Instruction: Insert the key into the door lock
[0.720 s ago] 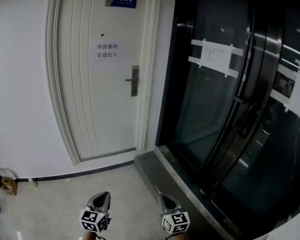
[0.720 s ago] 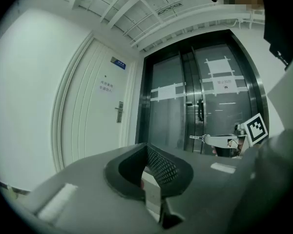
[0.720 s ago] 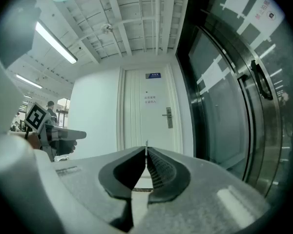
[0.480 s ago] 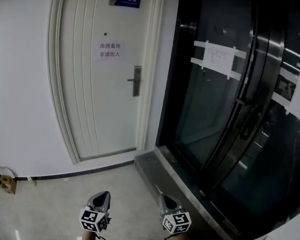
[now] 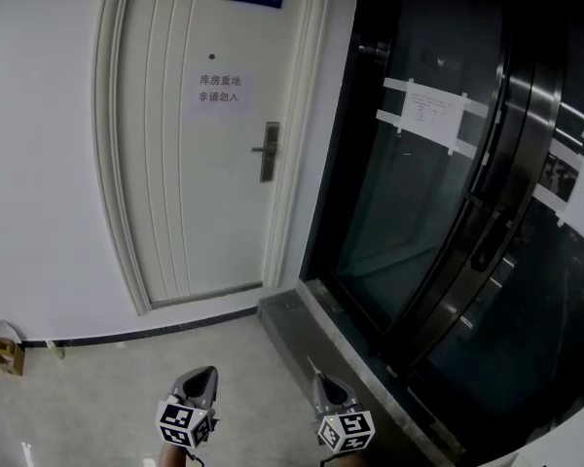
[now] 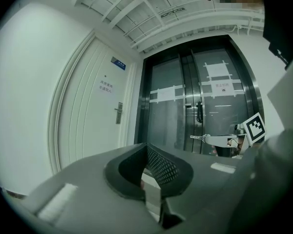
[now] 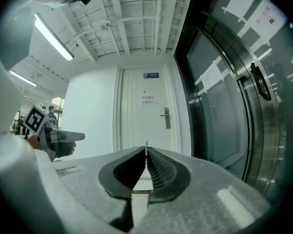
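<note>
Right gripper point(image 5: 318, 380) had its jaws pressed together on the key point(image 6: 197, 137), blade protruding ahead. Left gripper point(image 5: 205, 375) had its jaws closed on nothing. Both stood well apart from the door lock point(image 5: 270, 151).

You are working under even, rather dim indoor light in the head view. The white door point(image 5: 209, 144) is reading clean, while the dark glass doors point(image 5: 448, 212) are swallowing detail and throwing faint reflections. A ceiling strip light point(image 7: 52, 38) is burning out to white in the right gripper view. Both gripper views are bending hard at the edges, darkening to black at the corners and blurring the nearest foreground.
</note>
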Demonstrator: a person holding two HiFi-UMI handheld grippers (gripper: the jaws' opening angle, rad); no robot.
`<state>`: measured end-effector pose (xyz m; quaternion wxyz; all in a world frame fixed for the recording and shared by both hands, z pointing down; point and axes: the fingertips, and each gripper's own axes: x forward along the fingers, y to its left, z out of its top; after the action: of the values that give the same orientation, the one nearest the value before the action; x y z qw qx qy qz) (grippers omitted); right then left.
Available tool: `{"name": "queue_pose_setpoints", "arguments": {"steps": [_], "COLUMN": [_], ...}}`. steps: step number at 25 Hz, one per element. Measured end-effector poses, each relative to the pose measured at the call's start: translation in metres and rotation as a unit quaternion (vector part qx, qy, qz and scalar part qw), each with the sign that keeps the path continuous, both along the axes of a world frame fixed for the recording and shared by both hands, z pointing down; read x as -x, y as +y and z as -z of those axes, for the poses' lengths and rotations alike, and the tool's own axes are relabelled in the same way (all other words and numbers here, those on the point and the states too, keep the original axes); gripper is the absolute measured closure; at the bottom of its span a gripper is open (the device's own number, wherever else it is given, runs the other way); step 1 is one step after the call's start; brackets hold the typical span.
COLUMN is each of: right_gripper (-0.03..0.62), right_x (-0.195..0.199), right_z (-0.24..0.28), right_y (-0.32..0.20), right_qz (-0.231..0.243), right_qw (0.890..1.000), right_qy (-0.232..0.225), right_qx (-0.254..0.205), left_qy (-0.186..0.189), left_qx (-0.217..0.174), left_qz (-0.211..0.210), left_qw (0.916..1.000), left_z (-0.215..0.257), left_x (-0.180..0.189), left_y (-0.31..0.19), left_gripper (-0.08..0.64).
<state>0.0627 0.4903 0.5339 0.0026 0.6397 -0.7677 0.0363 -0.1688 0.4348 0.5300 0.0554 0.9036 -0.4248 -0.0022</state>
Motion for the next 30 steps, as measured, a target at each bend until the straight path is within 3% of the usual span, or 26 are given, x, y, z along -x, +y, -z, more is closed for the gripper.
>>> {"name": "queue_pose_setpoints", "arguments": {"steps": [11,30], "right_gripper": [0.581,0.581], "right_x": [-0.006,-0.089], "right_z": [-0.007,0.001], "right_y": [-0.046,-0.231], "right_qz": [-0.004,0.029], "right_qw": [1.0,1.0], "right_qy": [0.0,0.008], "right_qx": [0.007,-0.002], "left_qy": [0.004,0.009], "left_qx": [0.01,0.005], "left_qz": [-0.001,0.028], "left_qw": [0.9999,0.9996], "left_z": [-0.01,0.0], "left_x": [-0.005,-0.086], "left_y": [-0.047,-0.215], "left_gripper": [0.558,0.558]}}
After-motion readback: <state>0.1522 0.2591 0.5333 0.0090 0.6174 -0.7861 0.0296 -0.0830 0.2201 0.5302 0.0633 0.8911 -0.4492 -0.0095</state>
